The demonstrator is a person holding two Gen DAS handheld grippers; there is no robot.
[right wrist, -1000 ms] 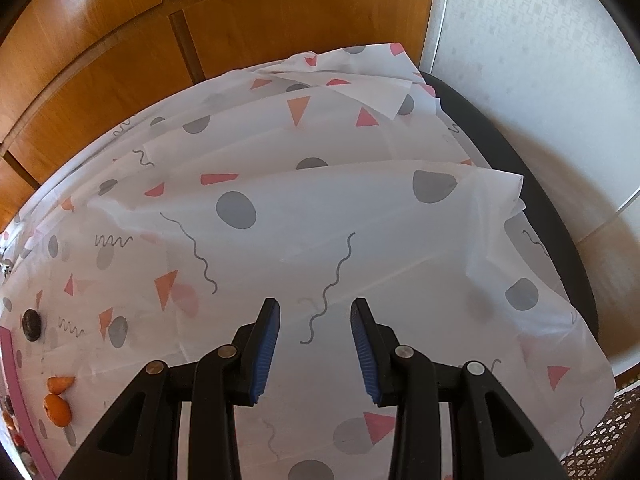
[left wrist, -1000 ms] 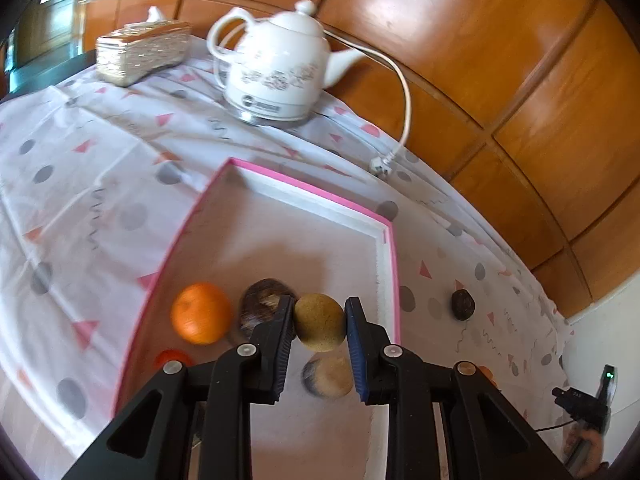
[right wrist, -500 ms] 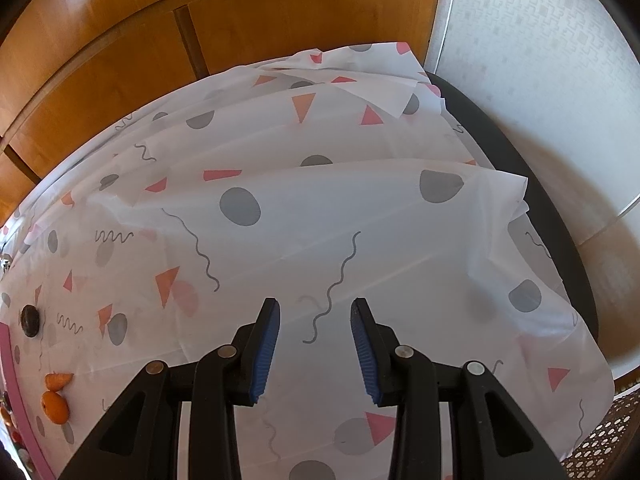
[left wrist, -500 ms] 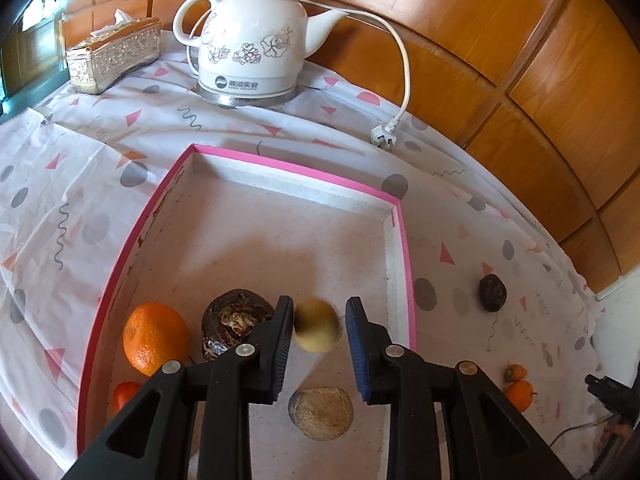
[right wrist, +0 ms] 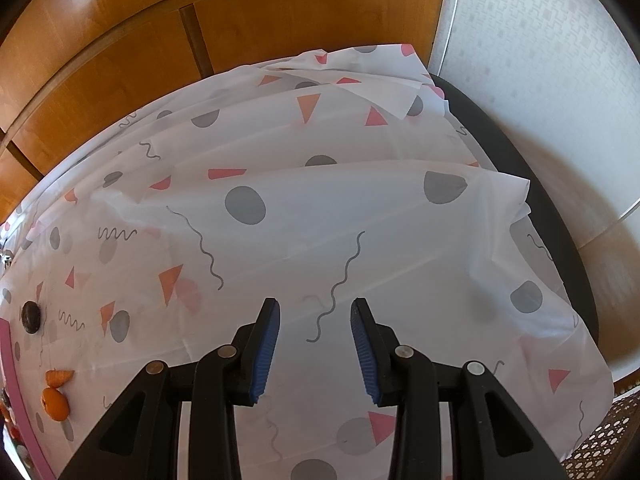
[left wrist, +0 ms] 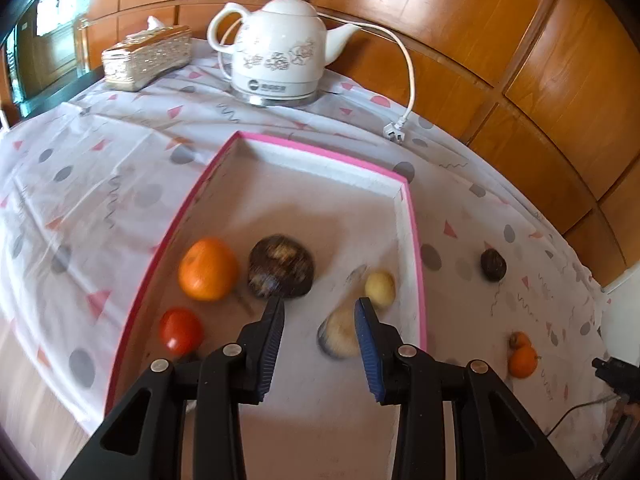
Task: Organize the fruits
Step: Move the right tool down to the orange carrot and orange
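A pink-rimmed tray [left wrist: 412, 232] lies on the patterned tablecloth. In it are an orange [left wrist: 207, 269], a dark brown fruit [left wrist: 281, 265], a red tomato [left wrist: 181, 329], a pale round fruit [left wrist: 338, 333] and a small yellow-green fruit [left wrist: 380, 289] near the right wall. My left gripper [left wrist: 320, 320] is open and empty above the tray. Outside the tray lie a dark round fruit [left wrist: 493, 265] and two small oranges [left wrist: 522, 354]; these also show in the right wrist view, the dark fruit [right wrist: 31, 315] and the oranges [right wrist: 55, 396]. My right gripper [right wrist: 315, 322] is open and empty over bare cloth.
A white electric kettle [left wrist: 280, 60] with its cord and plug [left wrist: 394, 132] stands behind the tray. A tissue box [left wrist: 146, 58] sits at the back left. Wood panelling backs the table. The cloth hangs over the table's right edge [right wrist: 560, 240].
My left gripper has opened and let go of the small yellow-green fruit, which now lies in the tray by the right wall. The left gripper has drawn back. The right gripper has stayed still.
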